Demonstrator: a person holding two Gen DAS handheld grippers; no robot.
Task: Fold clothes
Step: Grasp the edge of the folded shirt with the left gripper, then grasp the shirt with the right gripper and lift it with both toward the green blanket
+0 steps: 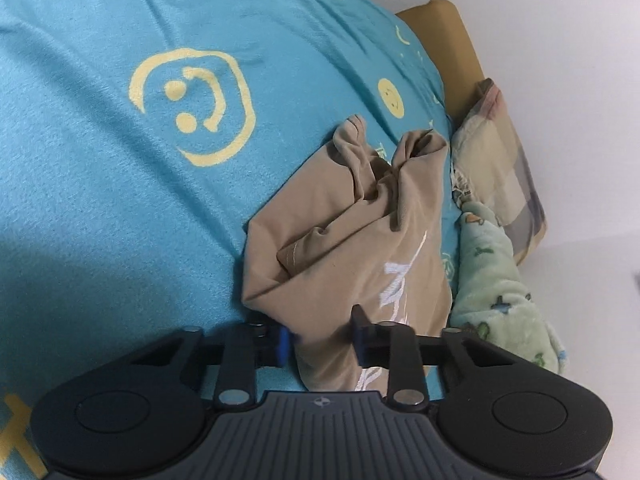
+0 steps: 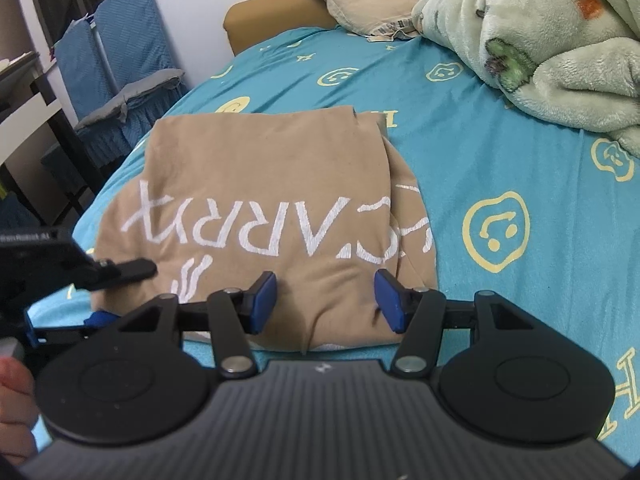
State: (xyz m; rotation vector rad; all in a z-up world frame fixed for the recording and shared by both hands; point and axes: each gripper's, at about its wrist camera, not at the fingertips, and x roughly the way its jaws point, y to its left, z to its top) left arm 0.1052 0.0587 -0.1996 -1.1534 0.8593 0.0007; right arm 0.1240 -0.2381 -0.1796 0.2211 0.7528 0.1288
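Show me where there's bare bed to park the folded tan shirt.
Free: the sheet between the tan shirt and the green blanket, and the wide stretch around the big smiley print. Crowded: the headboard end, with the pillow and blanket.

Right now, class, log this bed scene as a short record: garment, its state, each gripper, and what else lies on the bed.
garment: tan shirt with white lettering
state: partly folded, bunched at one end, lying on the sheet
left gripper: jaws open, shirt edge between them
right gripper: jaws open, at the near shirt edge
sheet: teal with yellow smiley prints
also on bed: green blanket, pillow
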